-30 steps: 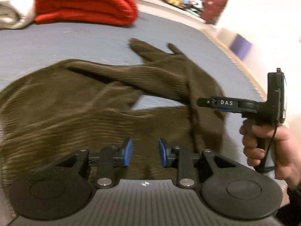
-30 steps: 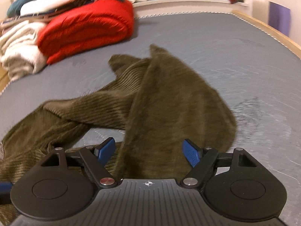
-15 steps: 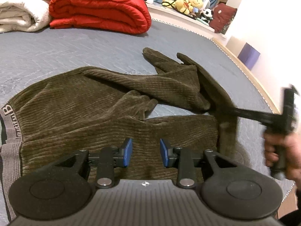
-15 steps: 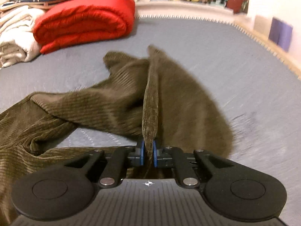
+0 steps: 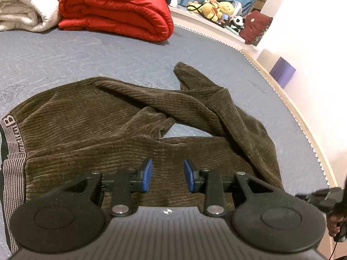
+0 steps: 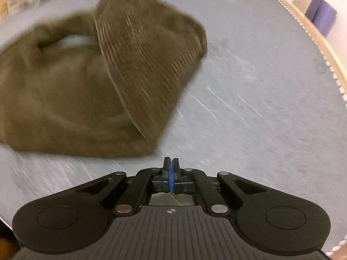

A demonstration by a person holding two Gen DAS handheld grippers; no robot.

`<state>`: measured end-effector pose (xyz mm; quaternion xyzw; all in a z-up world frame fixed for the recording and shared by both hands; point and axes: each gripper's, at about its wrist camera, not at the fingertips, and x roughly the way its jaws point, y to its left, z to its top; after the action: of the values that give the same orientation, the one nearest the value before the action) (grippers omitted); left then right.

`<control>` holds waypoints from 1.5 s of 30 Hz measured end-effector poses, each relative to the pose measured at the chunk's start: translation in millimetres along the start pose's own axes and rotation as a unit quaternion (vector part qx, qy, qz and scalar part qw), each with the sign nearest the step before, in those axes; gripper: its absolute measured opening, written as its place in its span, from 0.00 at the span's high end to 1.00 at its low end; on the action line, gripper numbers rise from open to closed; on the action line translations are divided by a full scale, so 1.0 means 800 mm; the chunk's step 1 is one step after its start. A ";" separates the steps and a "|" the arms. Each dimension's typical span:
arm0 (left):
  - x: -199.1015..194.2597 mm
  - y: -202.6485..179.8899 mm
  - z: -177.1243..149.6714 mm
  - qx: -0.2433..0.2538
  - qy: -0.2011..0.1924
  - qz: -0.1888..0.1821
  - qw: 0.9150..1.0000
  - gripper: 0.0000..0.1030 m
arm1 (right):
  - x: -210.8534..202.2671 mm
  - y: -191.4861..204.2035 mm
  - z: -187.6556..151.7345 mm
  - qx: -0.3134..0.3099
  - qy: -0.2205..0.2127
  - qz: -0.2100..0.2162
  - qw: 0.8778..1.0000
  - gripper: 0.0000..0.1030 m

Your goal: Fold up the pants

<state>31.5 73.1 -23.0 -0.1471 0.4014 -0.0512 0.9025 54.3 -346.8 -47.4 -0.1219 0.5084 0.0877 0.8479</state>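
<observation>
Ahead of both jaws, the pants (image 5: pixel 121 130) lie rumpled, legs crossed, unfolded; left gripper (image 5: pixel 167 175) gapes empty, right gripper (image 6: pixel 171 173) is pinched closed on nothing.

**Olive ribs on grey-blue**

The pants (image 5: pixel 91 134) under my blue-padded left gripper (image 5: pixel 167 175) are olive-brown corduroy, finely ribbed, their waistband (image 5: pixel 13 164) grey with thin stripes and dark lettering. Beyond the pants lie a red quilt (image 5: pixel 117 8) and a cream blanket (image 5: pixel 28 4) on the grey-blue bed (image 5: pixel 65 56).

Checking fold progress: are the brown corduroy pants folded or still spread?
Spread and rumpled: the brown corduroy pants lie with legs crossed on the grey bed, waistband exposed.
</observation>
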 end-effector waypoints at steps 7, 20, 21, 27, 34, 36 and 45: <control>0.011 0.002 -0.001 0.000 0.004 0.019 1.000 0.60 | -0.042 0.026 0.062 0.041 -0.181 0.033 0.982 0.47; 0.027 0.034 0.000 -0.015 0.018 0.052 0.998 0.60 | 0.075 0.166 0.167 -0.085 -0.176 -0.013 0.981 0.41; 0.026 0.036 0.001 -0.018 0.016 0.053 0.998 0.59 | 0.082 0.171 0.169 -0.094 -0.173 -0.019 0.980 0.40; 0.026 0.038 0.006 -0.025 0.017 0.053 0.998 0.58 | 0.124 0.208 0.178 -0.173 -0.179 -0.077 0.966 0.38; 0.028 0.029 0.005 -0.021 0.020 0.048 0.998 0.58 | 0.096 0.171 0.195 -0.114 -0.205 -0.074 0.969 0.87; 0.026 0.027 0.004 -0.018 0.019 0.044 0.999 0.58 | 0.064 0.141 0.194 -0.073 -0.231 -0.078 0.967 0.88; 0.021 0.017 -0.002 -0.012 0.021 0.029 0.999 0.58 | -0.071 -0.077 0.101 0.224 -0.288 -0.092 0.927 0.90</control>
<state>41.5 82.1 -40.3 -0.1451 0.4248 -0.0237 0.8933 112.3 -383.3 46.8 0.0553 0.2358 -0.0757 0.9673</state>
